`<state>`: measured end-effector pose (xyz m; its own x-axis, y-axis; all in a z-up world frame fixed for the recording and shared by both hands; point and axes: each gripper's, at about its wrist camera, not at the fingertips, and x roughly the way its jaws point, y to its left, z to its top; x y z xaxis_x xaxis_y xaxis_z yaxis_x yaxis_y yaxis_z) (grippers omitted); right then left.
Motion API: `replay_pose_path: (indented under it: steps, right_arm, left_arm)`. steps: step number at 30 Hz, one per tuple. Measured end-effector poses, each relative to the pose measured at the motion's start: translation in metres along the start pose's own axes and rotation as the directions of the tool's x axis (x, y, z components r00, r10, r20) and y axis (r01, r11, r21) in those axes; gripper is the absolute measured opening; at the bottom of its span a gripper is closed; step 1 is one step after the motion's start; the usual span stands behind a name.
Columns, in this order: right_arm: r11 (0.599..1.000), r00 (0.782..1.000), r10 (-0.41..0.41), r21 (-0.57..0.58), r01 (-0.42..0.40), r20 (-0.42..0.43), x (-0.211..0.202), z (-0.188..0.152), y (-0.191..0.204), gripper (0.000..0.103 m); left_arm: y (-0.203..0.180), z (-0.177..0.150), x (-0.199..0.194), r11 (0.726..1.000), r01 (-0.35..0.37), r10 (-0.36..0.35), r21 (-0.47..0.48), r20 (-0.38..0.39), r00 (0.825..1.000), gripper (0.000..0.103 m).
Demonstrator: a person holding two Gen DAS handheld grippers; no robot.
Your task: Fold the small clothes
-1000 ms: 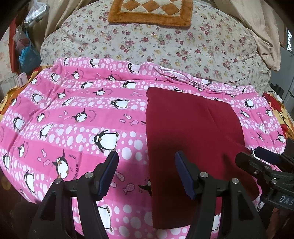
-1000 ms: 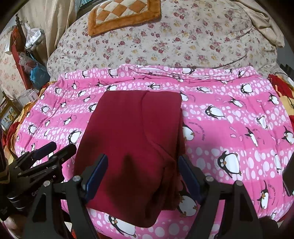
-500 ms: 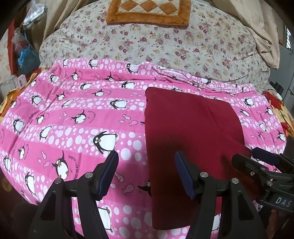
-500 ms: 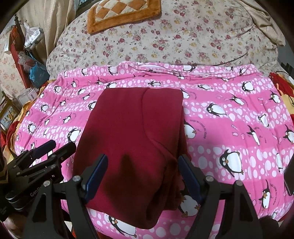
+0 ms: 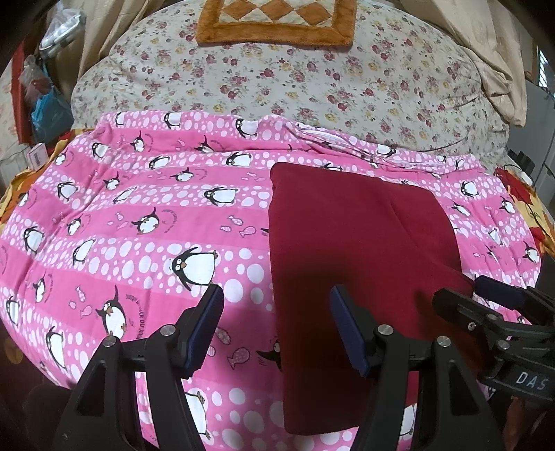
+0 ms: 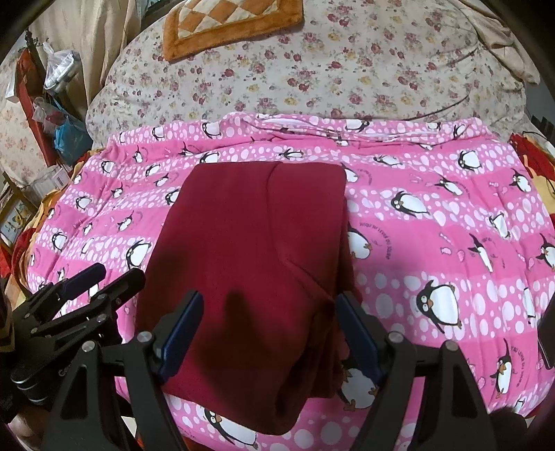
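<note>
From the left wrist camera, a folded dark red garment [image 5: 360,249] is lying flat on a pink penguin-print blanket [image 5: 138,222], which is serving as the landmark here. The garment is sitting on the right part of that blanket, its near edge reaching almost to the blanket's near border. The left tool [image 5: 277,319] is hanging released above the blanket, its two blue-padded fingers spread wide and gripping nothing; one finger is over bare pink cloth, the other over the garment's left edge. The right tool [image 5: 485,295] is poking in from the right, over the garment's near right corner, and from this angle whether it is touching the cloth cannot be told. Beyond the blanket's far edge a floral quilt [image 5: 312,76] is rising, with an orange checked cushion [image 5: 277,20] on top. From the right wrist camera, the same garment [image 6: 256,256] is lying near the middle of the blanket [image 6: 451,222], a curved seam running down its upper layer. The right tool [image 6: 267,326] is hovering over the garment's near half with its fingers wide apart, holding nothing. The left tool [image 6: 107,274] is showing at the blanket's left side, just beside the garment's left edge, its fingers parted too.
</note>
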<state>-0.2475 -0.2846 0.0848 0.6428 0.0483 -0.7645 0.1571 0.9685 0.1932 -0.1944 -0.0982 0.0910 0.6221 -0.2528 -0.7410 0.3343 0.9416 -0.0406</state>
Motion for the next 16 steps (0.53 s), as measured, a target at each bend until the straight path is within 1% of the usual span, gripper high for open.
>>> replay_pose_path:
  steps: [8,11,13,16]
  right_arm:
    - [1.000,1.000,0.000,0.007,0.000,-0.001,0.001,0.002,0.001,0.082]
    - [1.000,1.000,-0.001,0.002,0.001,-0.003,0.002,0.002,0.003,0.083]
    - [1.000,1.000,0.005,-0.005,-0.006,-0.010,0.002,0.003,0.001,0.083]
    - [1.000,1.000,0.028,-0.010,-0.028,-0.005,0.000,0.005,-0.003,0.083]
  left_arm:
    - [0.000,-0.001,0.001,1.000,0.012,-0.012,0.000,-0.001,1.000,0.044]
    - [0.001,-0.002,-0.002,0.999,0.036,-0.036,-0.001,0.031,0.999,0.044]
    - [0.006,0.001,0.000,0.998,0.069,-0.068,-0.008,0.039,0.997,0.044]
    - [0.021,0.007,0.006,0.997,0.070,-0.070,-0.032,0.022,0.997,0.044]
